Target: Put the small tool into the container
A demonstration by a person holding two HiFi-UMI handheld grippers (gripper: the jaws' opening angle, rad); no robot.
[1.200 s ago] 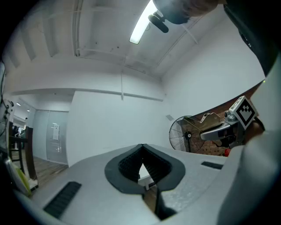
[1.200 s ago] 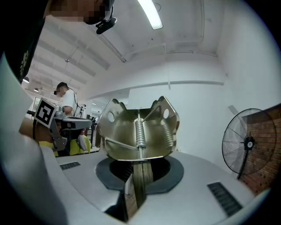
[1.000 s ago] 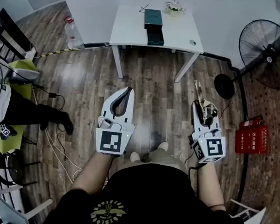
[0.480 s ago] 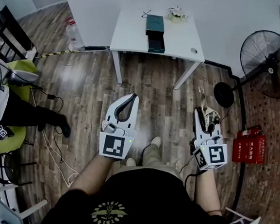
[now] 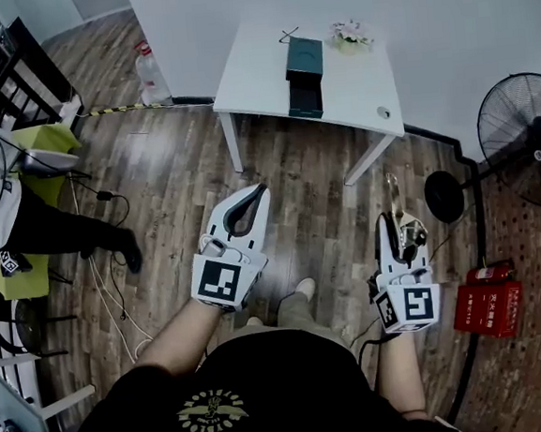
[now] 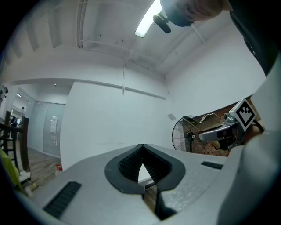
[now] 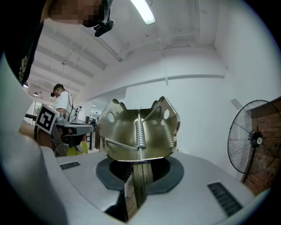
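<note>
A brass-coloured spring clamp (image 7: 138,129), the small tool, stands up between the jaws of my right gripper (image 7: 138,171), which is shut on its flat handle. In the head view the clamp (image 5: 399,216) sticks out ahead of the right gripper (image 5: 394,232) above the wooden floor. My left gripper (image 5: 255,195) is held level beside it, tips touching and nothing between them; its dark pads (image 6: 127,165) meet at the front. The dark teal container (image 5: 303,62) rests on the white table (image 5: 248,71) ahead, well beyond both grippers.
A small flower pot (image 5: 351,34) and a little round object (image 5: 383,112) also sit on the table. A standing fan (image 5: 527,141) and a red box (image 5: 488,299) are at the right. A seated person (image 5: 26,222), cables and a water bottle (image 5: 150,70) are at the left.
Both grippers have moved forward together toward the table, which now sits lower and nearer in the head view. The clamp stays gripped; the left jaws stay closed.
</note>
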